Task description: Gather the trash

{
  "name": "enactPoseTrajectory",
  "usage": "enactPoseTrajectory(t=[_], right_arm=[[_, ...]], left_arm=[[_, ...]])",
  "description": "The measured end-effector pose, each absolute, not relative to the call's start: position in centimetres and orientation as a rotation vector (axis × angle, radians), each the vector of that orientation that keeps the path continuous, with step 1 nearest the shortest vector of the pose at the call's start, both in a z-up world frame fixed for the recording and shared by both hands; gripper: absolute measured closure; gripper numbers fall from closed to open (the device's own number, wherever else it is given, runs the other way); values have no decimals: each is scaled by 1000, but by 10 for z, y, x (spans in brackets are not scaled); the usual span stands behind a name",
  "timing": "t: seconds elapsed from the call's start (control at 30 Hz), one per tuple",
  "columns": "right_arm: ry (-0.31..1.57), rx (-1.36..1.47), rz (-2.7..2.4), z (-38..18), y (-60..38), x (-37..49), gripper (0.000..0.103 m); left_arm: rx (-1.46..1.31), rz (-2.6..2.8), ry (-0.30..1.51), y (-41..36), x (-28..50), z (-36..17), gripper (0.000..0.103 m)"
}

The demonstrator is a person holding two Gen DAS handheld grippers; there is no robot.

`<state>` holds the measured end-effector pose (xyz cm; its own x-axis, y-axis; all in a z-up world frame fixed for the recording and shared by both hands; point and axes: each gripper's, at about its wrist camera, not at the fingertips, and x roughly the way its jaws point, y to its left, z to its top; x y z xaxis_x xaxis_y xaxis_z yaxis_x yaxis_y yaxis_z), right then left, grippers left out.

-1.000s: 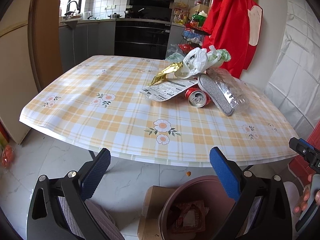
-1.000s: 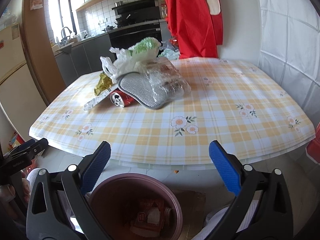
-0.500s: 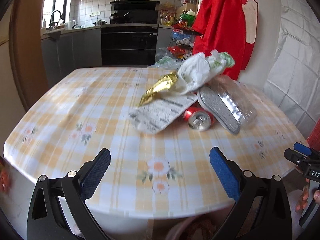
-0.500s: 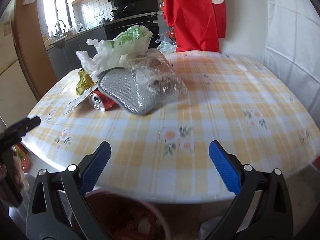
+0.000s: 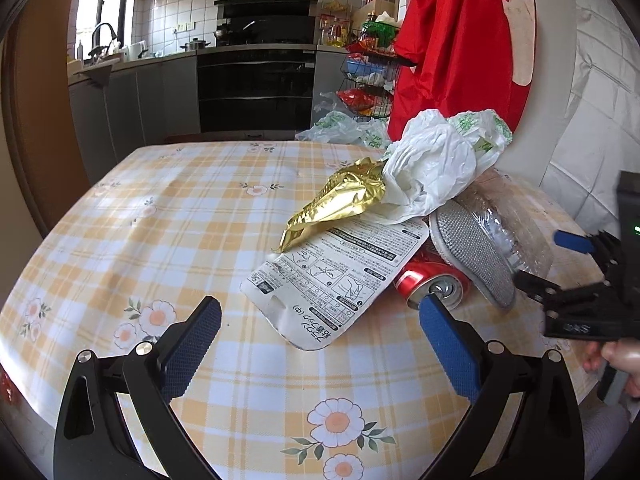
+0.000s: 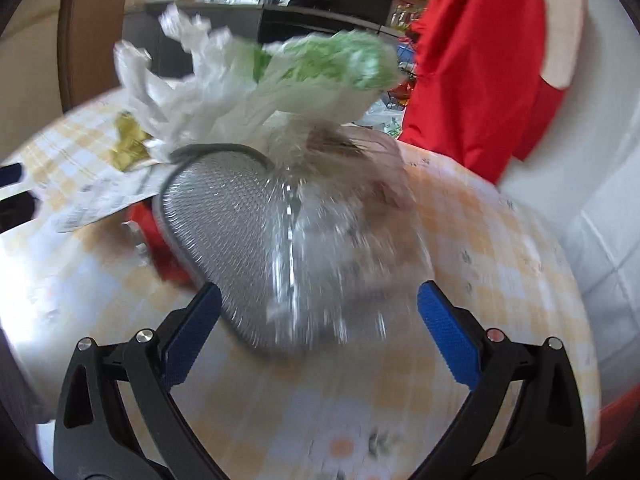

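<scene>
A trash pile lies on the checked table (image 5: pixel 160 220). It holds a white printed pouch (image 5: pixel 340 276), a gold foil wrapper (image 5: pixel 336 200), a red can (image 5: pixel 434 284), a silver mesh piece (image 5: pixel 474 256), a clear plastic pack (image 5: pixel 516 224) and a white-green plastic bag (image 5: pixel 440 160). My left gripper (image 5: pixel 320 336) is open and empty, just short of the pouch. My right gripper (image 6: pixel 318 328) is open and empty, close before the silver mesh piece (image 6: pixel 232 240) and the clear pack (image 6: pixel 360 220). The right gripper also shows at the right edge of the left wrist view (image 5: pixel 560 272).
A red garment (image 5: pixel 460 40) hangs on the wall behind the pile. Kitchen cabinets and an oven (image 5: pixel 256 80) stand beyond the table's far edge. A wire rack with bags (image 5: pixel 368 80) stands to the right of the oven.
Both grippers rose from over the floor bin and moved forward over the table to the trash pile. The bin has left both views. The pile has not moved.
</scene>
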<state>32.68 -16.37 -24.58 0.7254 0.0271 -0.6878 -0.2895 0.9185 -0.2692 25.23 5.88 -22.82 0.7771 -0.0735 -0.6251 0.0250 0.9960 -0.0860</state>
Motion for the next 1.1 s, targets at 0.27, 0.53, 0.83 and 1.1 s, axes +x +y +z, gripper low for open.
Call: enactPoseTrajectory(t=[0.27,0.53,0.83,1.1], right_arm=[[876,-277,151,-258,-173,365,6],[903,-250,169,-262,-190,378,8],[878,-283,116,-264,-191,374,33],[888,-143,136,-248,-225,354,98]], left_arm=[[-96,-71,704,57,256,-241,6],[-85,-88,693,53,259,-238,6],[-81,-99,695,51,255,-237,6],[-38,-144,683,46,254,-234,6]])
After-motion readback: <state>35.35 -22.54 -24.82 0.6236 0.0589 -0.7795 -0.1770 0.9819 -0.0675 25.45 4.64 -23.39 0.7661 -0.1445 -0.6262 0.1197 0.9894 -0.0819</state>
